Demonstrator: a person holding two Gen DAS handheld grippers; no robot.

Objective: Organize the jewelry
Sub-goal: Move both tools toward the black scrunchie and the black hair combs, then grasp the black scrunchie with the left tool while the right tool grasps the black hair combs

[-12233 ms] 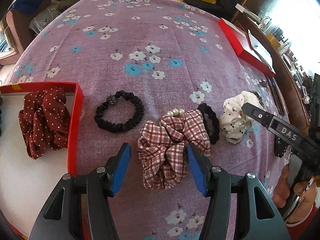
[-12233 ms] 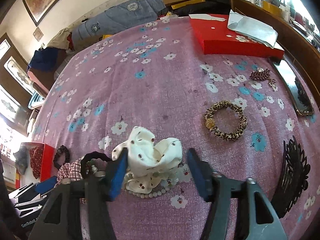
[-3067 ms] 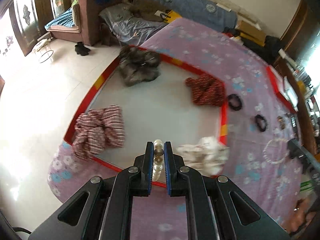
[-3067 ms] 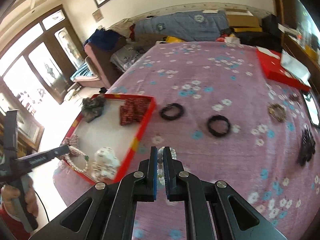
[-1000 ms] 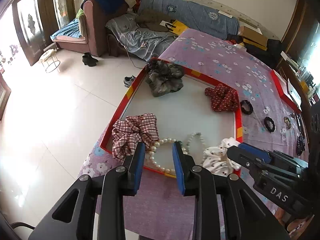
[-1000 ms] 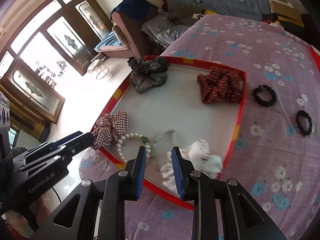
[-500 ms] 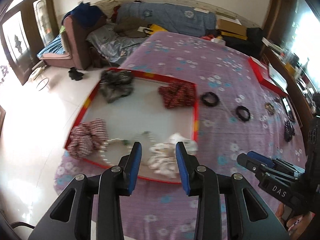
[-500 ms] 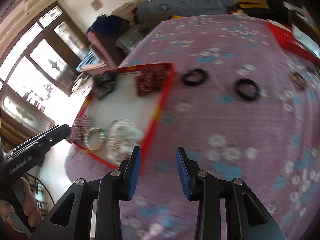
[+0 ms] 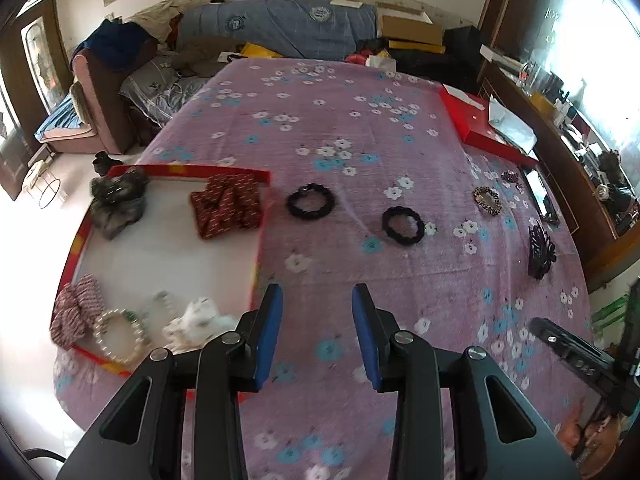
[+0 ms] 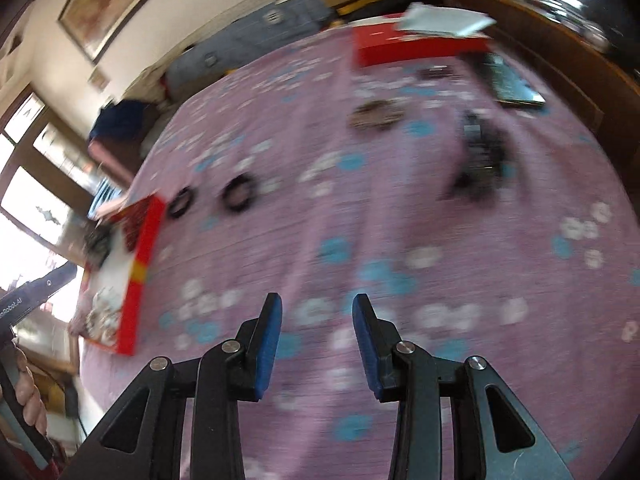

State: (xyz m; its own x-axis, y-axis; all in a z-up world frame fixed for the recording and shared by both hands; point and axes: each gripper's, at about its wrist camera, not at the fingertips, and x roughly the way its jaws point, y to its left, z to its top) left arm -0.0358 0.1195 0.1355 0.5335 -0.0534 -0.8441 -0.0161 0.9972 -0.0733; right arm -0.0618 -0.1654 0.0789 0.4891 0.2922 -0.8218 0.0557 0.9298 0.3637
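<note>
My left gripper (image 9: 316,320) is open and empty above the purple flowered cloth, right of the red-rimmed white tray (image 9: 256,252). The tray holds a red dotted scrunchie (image 9: 226,208), a grey scrunchie (image 9: 116,202), a plaid scrunchie (image 9: 76,312), a pearl bracelet (image 9: 118,336) and a white scrunchie (image 9: 196,324). Two black hair ties (image 9: 311,201) (image 9: 403,225) lie on the cloth ahead. My right gripper (image 10: 316,320) is open and empty; its view is blurred, with the tray (image 10: 140,264) at left, two black hair ties (image 10: 239,192) and a leopard hair tie (image 10: 376,116).
A leopard hair tie (image 9: 487,200), a black hair claw (image 9: 540,248) and a dark bracelet (image 9: 510,177) lie at the right. A red box (image 9: 476,132) and a phone (image 9: 540,196) sit near the far right edge. The right gripper's tool (image 9: 580,356) shows at the lower right.
Both grippers have swung away from the tray to the right, over the cloth, and stay open. The pearl strands and white scrunchie lie in the tray.
</note>
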